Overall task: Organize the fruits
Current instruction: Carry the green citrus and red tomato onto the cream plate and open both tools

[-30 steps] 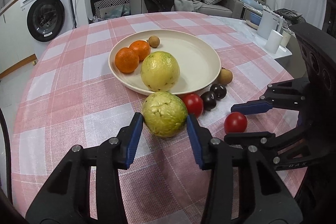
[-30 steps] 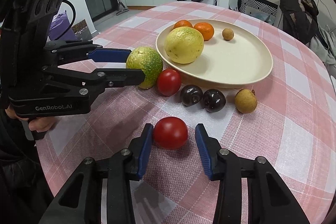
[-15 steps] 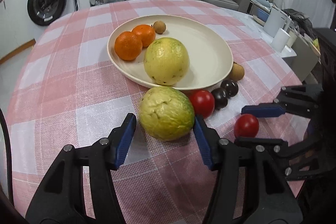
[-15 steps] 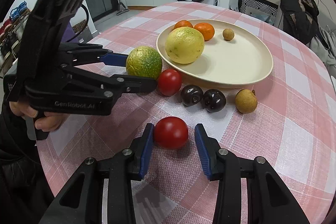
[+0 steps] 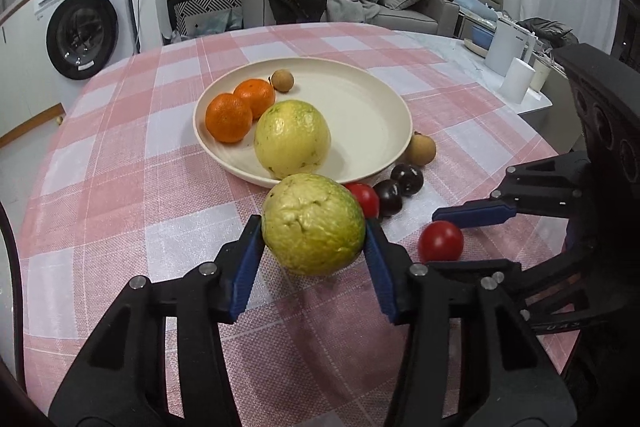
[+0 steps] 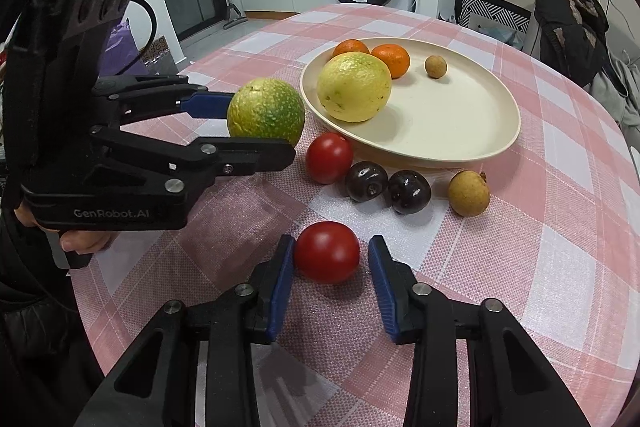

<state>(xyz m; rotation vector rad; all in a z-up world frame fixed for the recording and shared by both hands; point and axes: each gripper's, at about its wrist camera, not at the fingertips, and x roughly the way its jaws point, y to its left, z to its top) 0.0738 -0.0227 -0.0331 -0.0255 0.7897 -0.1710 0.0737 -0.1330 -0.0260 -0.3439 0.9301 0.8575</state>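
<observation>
While most of the fruit lies loose on the checked table (image 6: pixel 568 259), the big green citrus (image 5: pixel 314 225) just off the near rim of the plate (image 5: pixel 372 115) sits between the blue pads of the left gripper (image 5: pixel 314 239); its jaws are closing and both pads look to be touching the rind, which suits a wide, round fruit that would roll if nudged from one side only. In the right wrist view the same citrus (image 6: pixel 266 113) shows next to the plate (image 6: pixel 460 115), close enough that a short lift should carry it over the rim. A red tomato (image 6: pixel 327 251) nearer the table's front edge lies between the pads of the right gripper (image 6: pixel 330 263), whose jaws are also closing: the left pad seems to meet the skin, while a thin gap shows at the right pad, so I judge it not yet gripped. Smooth, soft skin calls for a gentle squeeze there. A second tomato (image 6: pixel 329 157), two dark plums (image 6: pixel 388 185) and a small brown fruit (image 6: pixel 469 193) line the plate's near rim, waiting their turn. On the plate a yellow citrus (image 6: pixel 354 87), two oranges (image 6: pixel 374 55) and another small brown fruit (image 6: pixel 435 66) crowd its far left side, leaving the rest bare for what comes.
</observation>
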